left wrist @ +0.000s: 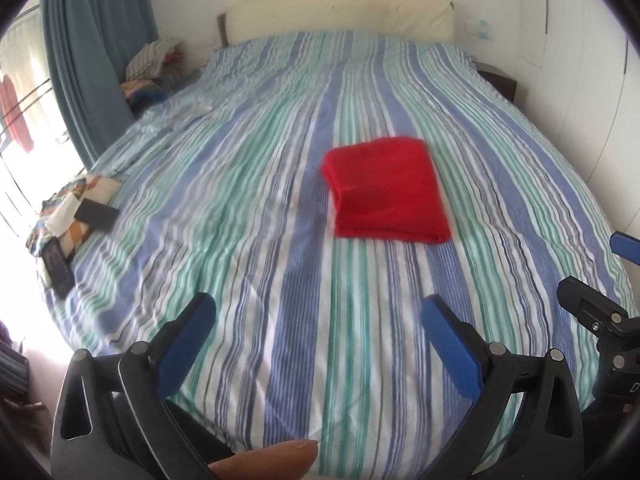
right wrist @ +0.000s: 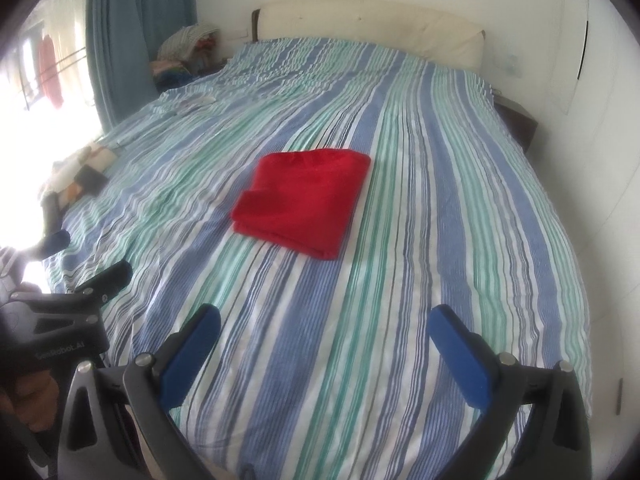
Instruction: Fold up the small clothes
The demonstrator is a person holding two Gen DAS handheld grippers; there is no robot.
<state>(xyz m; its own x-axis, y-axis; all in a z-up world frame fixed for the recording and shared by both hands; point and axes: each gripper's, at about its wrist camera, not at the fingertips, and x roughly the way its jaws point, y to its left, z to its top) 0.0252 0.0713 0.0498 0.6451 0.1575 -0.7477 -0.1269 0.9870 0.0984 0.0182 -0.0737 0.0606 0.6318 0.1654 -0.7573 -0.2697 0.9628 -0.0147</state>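
Folded red cloth (left wrist: 386, 190) on striped bed (left wrist: 240, 200), untouched.

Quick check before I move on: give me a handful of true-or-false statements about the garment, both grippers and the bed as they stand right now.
1. The red fabric garment lies folded into a compact rectangle on the blue, green and white striped bedspread. True.
2. The left gripper is clamped on the garment. False: its jaws stand wide open over bare bedspread, short of the garment.
3. The right gripper is open and holds nothing. True.
4. The garment lies against the cream padded headboard. False: it lies mid-bed, well clear of it.
5. A blue fabric curtain hangs on the bed's left. True.
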